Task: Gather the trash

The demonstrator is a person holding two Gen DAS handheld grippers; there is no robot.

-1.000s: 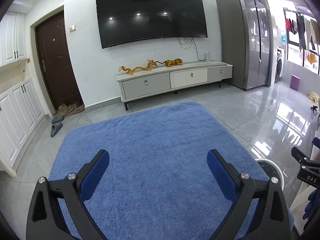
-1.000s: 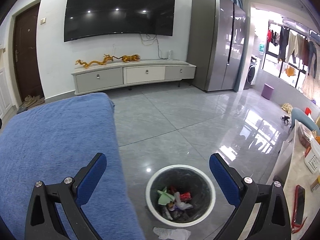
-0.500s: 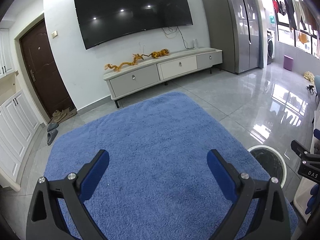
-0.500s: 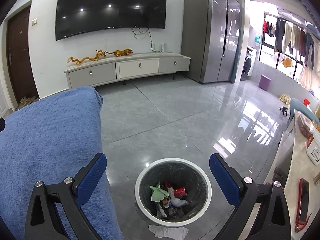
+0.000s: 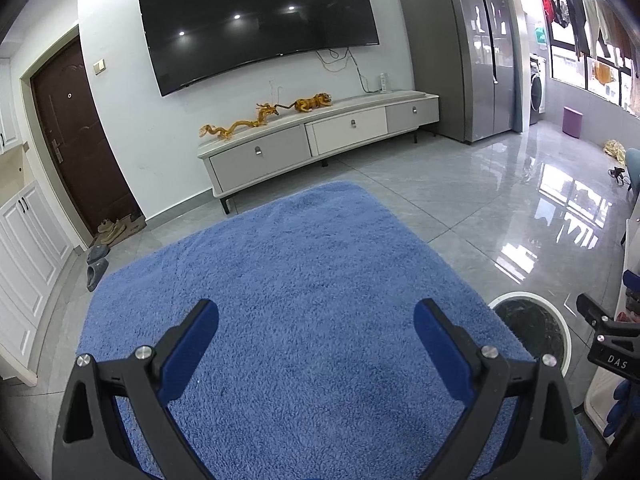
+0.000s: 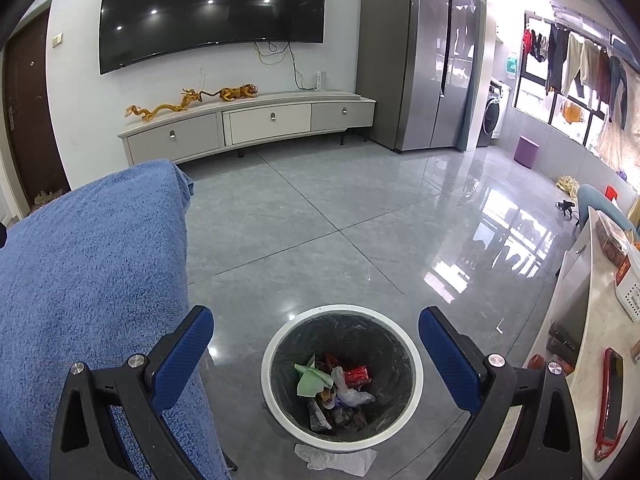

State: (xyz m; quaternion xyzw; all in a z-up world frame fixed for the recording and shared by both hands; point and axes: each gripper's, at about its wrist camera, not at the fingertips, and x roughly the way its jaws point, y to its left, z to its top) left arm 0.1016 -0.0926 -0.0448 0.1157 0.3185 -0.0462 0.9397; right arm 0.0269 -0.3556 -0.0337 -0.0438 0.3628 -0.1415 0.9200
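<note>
A round white-rimmed trash bin [image 6: 414,354] with a black liner stands on the grey floor, holding green, red and white wrappers [image 6: 334,382]. A crumpled white plastic piece [image 6: 336,460] lies on the floor just in front of it. My right gripper [image 6: 316,330] is open and empty, hovering above the bin. My left gripper [image 5: 316,320] is open and empty over a blue towel-covered surface [image 5: 304,280]. The bin [image 5: 560,330] also shows at the right of the left wrist view.
The blue towel surface [image 6: 88,272] lies left of the bin. A white table [image 6: 596,320] with a red-cased phone [image 6: 610,392] and a basket is at the right. A TV cabinet [image 6: 248,124], fridge [image 6: 420,56] and door [image 5: 76,140] line the far wall.
Both views have shifted: the bin now sits closer and more centred under my right gripper, and more of it shows in the left wrist view. Both grippers stay open.
</note>
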